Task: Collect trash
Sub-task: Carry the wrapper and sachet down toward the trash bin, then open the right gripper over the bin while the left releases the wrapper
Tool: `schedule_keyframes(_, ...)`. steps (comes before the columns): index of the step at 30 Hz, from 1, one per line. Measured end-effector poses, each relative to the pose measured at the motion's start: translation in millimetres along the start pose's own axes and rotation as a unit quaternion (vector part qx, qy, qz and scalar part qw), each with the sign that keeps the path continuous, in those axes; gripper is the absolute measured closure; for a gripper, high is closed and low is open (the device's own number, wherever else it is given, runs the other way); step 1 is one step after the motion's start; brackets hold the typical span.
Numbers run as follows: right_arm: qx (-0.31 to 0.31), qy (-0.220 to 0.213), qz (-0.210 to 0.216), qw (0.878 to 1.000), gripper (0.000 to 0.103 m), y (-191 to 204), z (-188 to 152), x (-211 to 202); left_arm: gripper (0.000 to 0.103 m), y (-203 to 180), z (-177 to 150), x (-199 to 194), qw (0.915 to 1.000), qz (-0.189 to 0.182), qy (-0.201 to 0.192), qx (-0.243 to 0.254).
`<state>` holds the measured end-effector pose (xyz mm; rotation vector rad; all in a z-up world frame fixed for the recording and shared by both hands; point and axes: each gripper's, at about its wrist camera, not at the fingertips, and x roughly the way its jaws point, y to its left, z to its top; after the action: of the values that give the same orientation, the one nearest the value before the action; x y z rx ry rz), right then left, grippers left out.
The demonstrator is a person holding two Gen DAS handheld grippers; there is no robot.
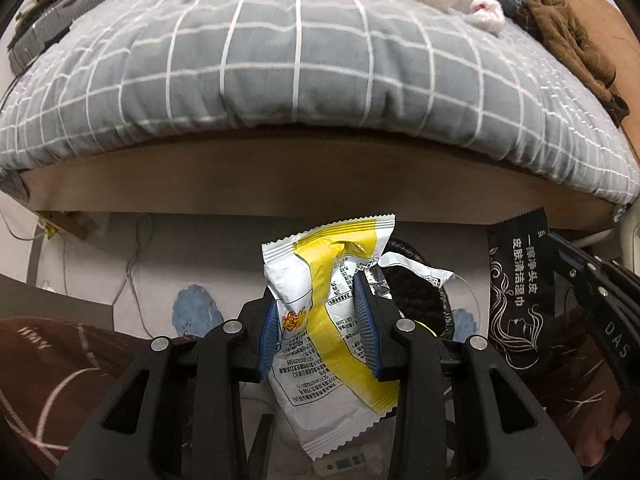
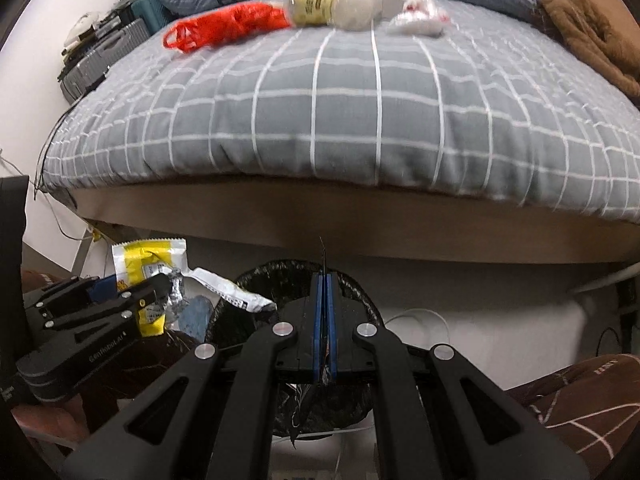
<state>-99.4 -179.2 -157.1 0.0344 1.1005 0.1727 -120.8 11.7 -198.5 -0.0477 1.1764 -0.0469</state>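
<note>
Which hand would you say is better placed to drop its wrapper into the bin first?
Probably right: the right gripper holds its black wrapper directly over the black-lined bin, while the left gripper with its yellow-and-white wrapper sits beside it.

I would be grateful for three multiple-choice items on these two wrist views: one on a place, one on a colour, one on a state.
1. Where does the red plastic bag lie?
A. On the grey checked bed cover
B. In the black-lined bin
C. On the floor under the bed

2. What colour is the band on the white wrapper in the left gripper?
A. Green
B. Yellow
C. Purple

3. How does the right gripper stand?
A. Wide open, holding nothing
B. Shut on a bottle
C. Shut on a thin black sachet

Answers:
1 A: the red plastic bag rests on the bed cover, near the bottle.
2 B: the wrapper between the left gripper pads carries a yellow band.
3 C: the right gripper has its pads together on the black sachet, above the bin.
</note>
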Motion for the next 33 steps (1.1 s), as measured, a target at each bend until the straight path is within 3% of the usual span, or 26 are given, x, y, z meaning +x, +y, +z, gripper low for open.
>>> schedule_keyframes(10, -0.010, 0.048, 0.008, 0.999, 0.101, 8.3, -8.8, 43.8, 0.069, 20.6, -3.9, 32.5, 0.9994, 0.014, 0.025, -0.020)
schedule_keyframes(19, -0.028, 0.064, 0.007, 0.998, 0.098, 25.7, -11.6, 61.2, 0.069, 36.8, -5.6, 37.5, 0.9985, 0.022, 0.035, -0.037)
schedule_keyframes(24, -0.031, 0.052, -0.002, 0.998, 0.068, 25.7, -12.7, 59.5, 0.069, 28.2, -3.9, 32.0, 0.9988, 0.019, 0.032, -0.032)
schedule_keyframes(33, -0.008, 0.025, -0.040, 0.999, 0.032, -11.4, -15.9, 36.9, 0.069, 1.9, -6.0, 39.2, 0.9993, 0.003, 0.037, 0.001)
